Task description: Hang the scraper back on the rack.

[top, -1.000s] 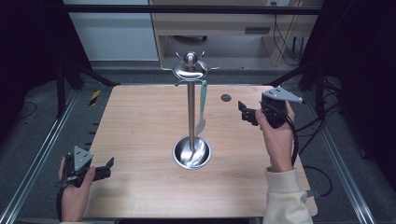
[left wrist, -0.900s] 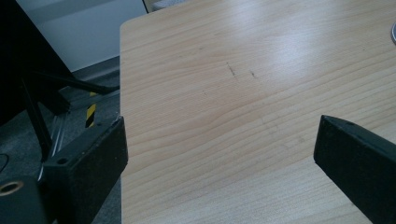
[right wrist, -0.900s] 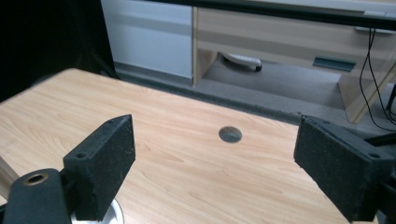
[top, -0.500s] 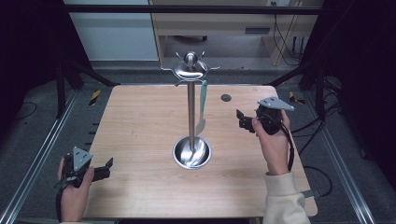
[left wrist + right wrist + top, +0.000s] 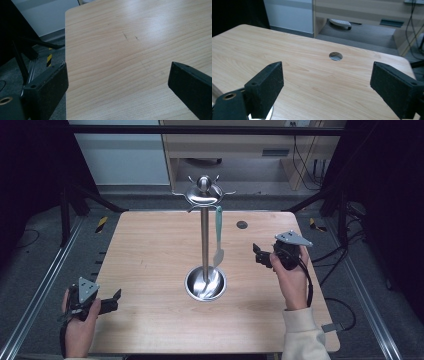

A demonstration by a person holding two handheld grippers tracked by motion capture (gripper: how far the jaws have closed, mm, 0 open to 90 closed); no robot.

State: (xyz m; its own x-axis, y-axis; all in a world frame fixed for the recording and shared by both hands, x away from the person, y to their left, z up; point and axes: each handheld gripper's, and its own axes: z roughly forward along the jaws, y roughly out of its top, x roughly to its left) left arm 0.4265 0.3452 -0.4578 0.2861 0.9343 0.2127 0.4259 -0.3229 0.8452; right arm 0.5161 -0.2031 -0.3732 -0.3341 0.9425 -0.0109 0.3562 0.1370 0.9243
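A steel utensil stand (image 5: 204, 251) rises from a round dish base (image 5: 205, 283) at the table's middle. From one of its top hooks (image 5: 203, 191) hangs a pale green spatula (image 5: 218, 238), blade down. My right gripper (image 5: 259, 255) is held open to the right of the stand, pointing left at it, with nothing between its jaws. In the right gripper view the right gripper (image 5: 327, 80) spans bare wood. My left gripper (image 5: 115, 301) rests open at the front left corner. The left gripper (image 5: 117, 77) also holds nothing in its own view.
The wooden table (image 5: 150, 250) has a small round cable hole (image 5: 242, 224) at the back right, the same hole (image 5: 335, 56) lying ahead of the right jaws. Metal rails flank the table. A desk and cables stand beyond the far edge.
My right gripper has drawn back toward the front of the table and dropped lower, staying open. The left gripper has not moved.
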